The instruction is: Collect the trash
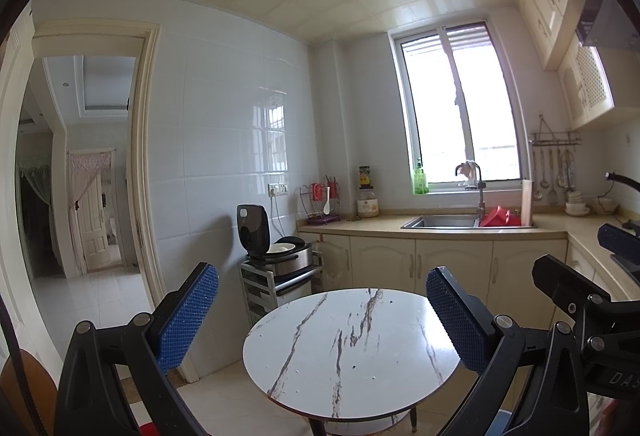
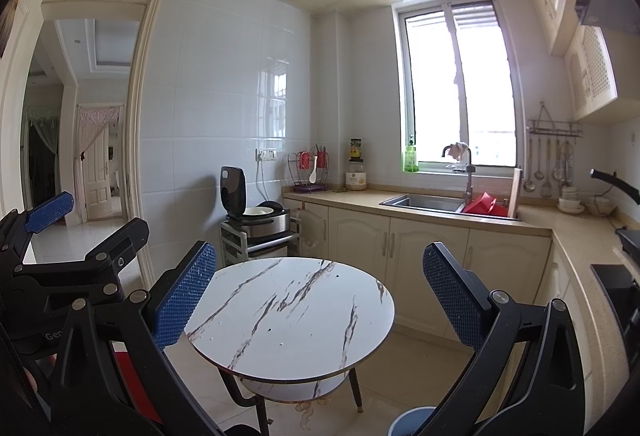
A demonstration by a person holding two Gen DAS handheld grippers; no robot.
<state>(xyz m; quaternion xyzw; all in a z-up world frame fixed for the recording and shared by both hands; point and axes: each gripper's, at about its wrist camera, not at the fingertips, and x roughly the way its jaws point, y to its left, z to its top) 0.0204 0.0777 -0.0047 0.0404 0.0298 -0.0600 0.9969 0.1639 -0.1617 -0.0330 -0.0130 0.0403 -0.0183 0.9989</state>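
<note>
A round white marble-pattern table (image 1: 352, 352) stands in the kitchen, also in the right wrist view (image 2: 292, 316); only a few tiny crumbs (image 2: 269, 328) lie on its top. My left gripper (image 1: 322, 320) is open and empty, held above the table's near side. My right gripper (image 2: 320, 300) is open and empty, above the table too. The right gripper shows at the right edge of the left wrist view (image 1: 600, 300); the left gripper shows at the left edge of the right wrist view (image 2: 48, 228). A blue-grey bin rim (image 2: 412, 422) sits on the floor at the table's right.
A rice cooker (image 1: 276, 248) with its lid up sits on a small cart by the wall. A counter with sink (image 1: 444, 222), red basin (image 1: 498, 218) and cupboards runs along the back and right. A doorway (image 1: 88, 172) opens at left. A red object (image 2: 132, 384) lies low at left.
</note>
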